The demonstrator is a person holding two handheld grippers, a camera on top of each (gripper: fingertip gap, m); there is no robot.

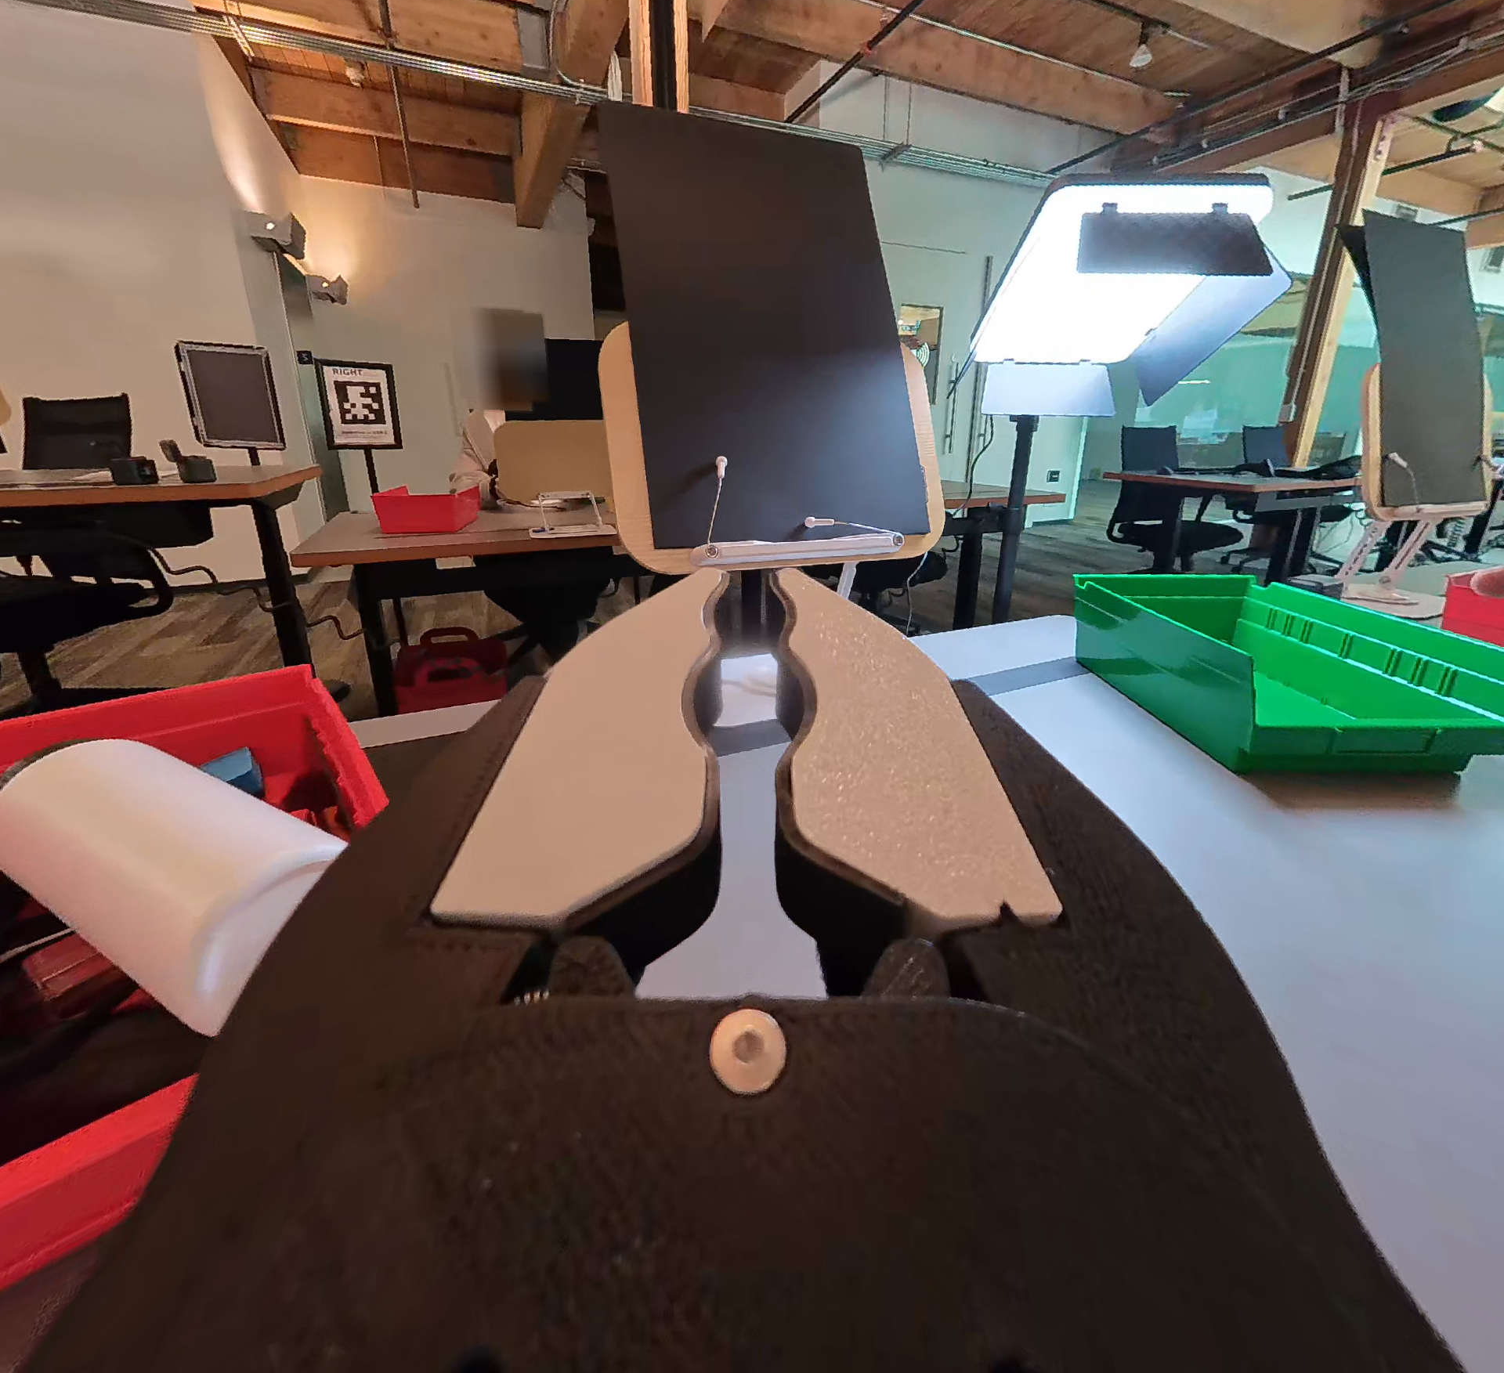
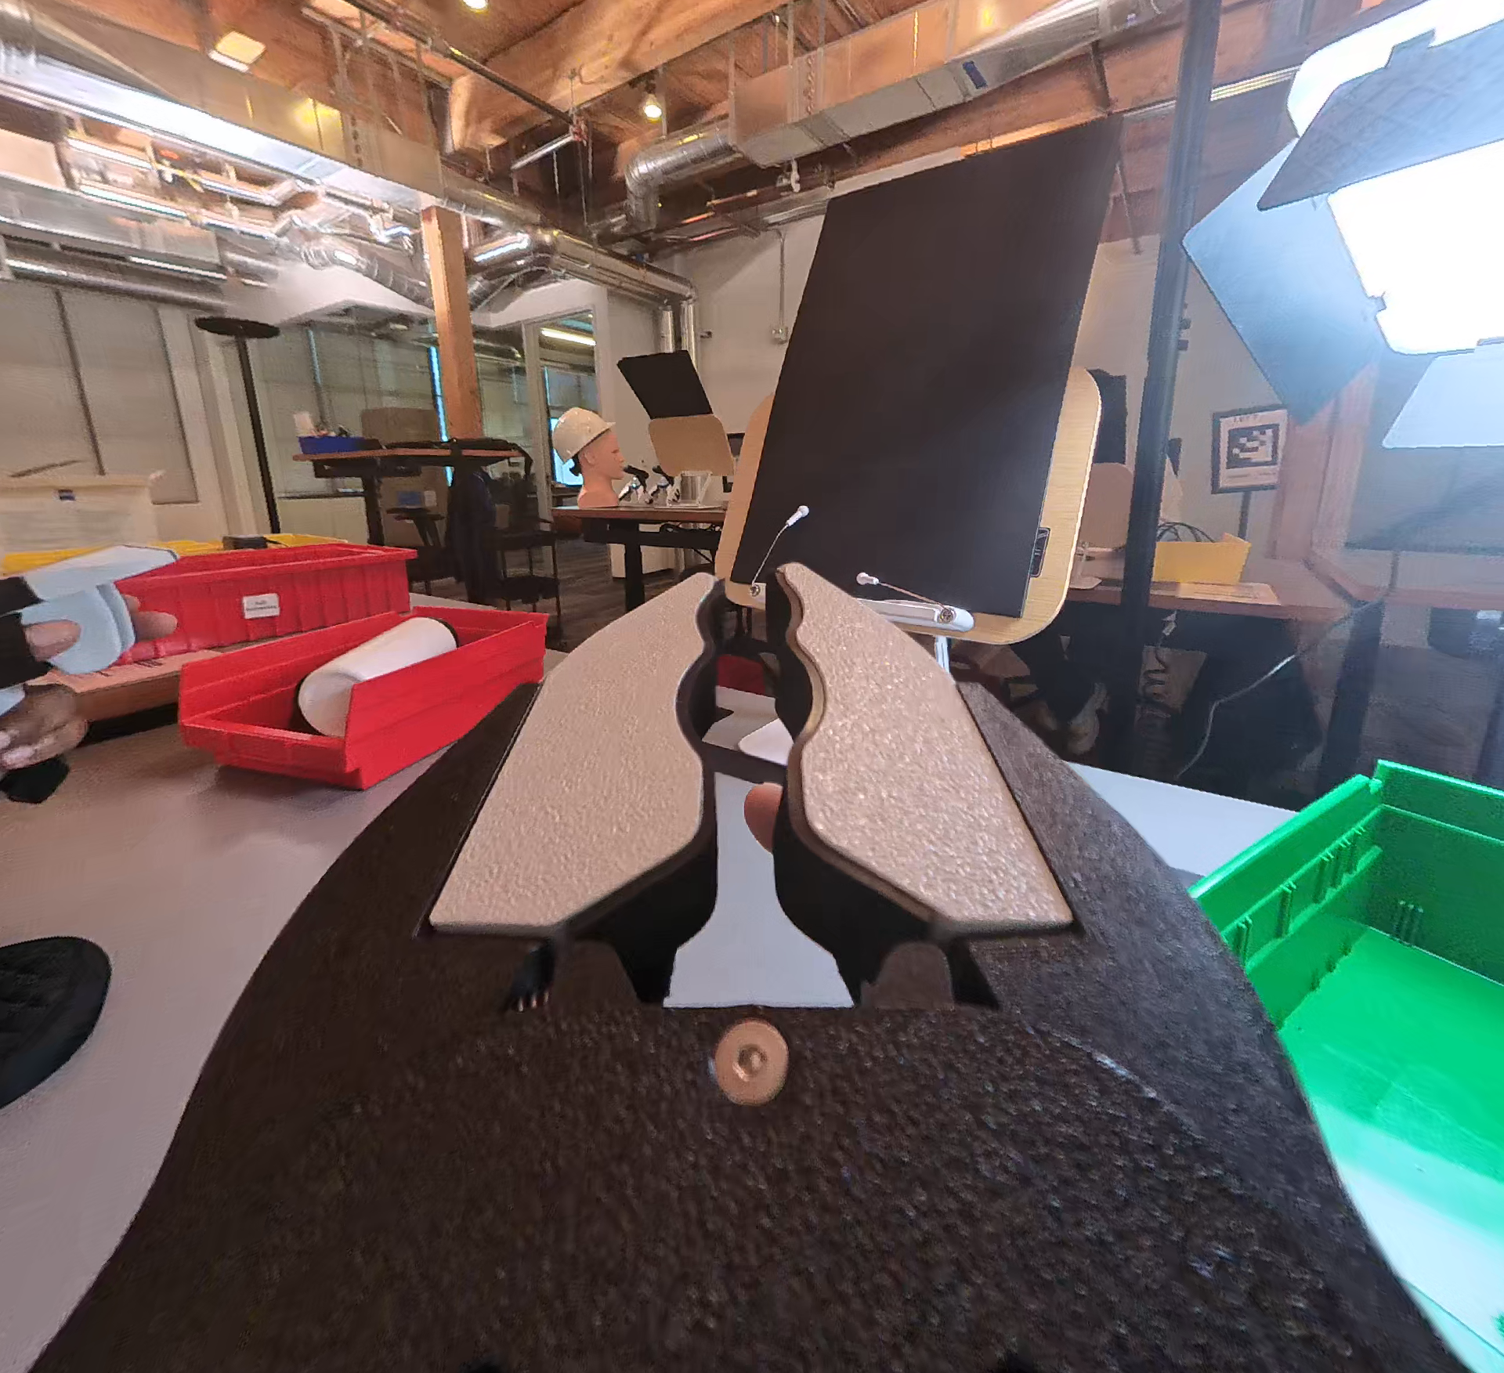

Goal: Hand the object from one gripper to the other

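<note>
**Both claws empty, white cylinder lying in the red bin**

Hovering above the grey tabletop [image 1: 1221, 927], the left claw [image 1: 747, 601] shows its two pale fingers [image 1: 602, 748] drawn close together with only a narrow wavy gap between them and nothing held in that gap; the right claw [image 2: 745, 589] stands the same way over the tabletop, its fingers nearly shut on nothing, though a small pinkish shape shows through the gap lower down and cannot be identified.

The white cylinder [image 2: 370, 675] lies on its side inside a red bin [image 2: 391, 715] toward the left side of the tabletop; in the left wrist view it appears close and blurred at the left edge, just beside that claw's black body and over the bin's rim; a second red bin [image 2: 268, 601] sits behind the first, farther from the camera.

A green bin [image 1: 1270, 675] rests toward the right side of the tabletop, well apart from the red ones; in the right wrist view it sits just beside the right claw's body.

At the far edge of the tabletop a dark panel [image 1: 765, 349] leans on a pale wooden stand; a person's hand [image 2: 41, 650] on the other grey device shows at the left edge of the right wrist view.
</note>
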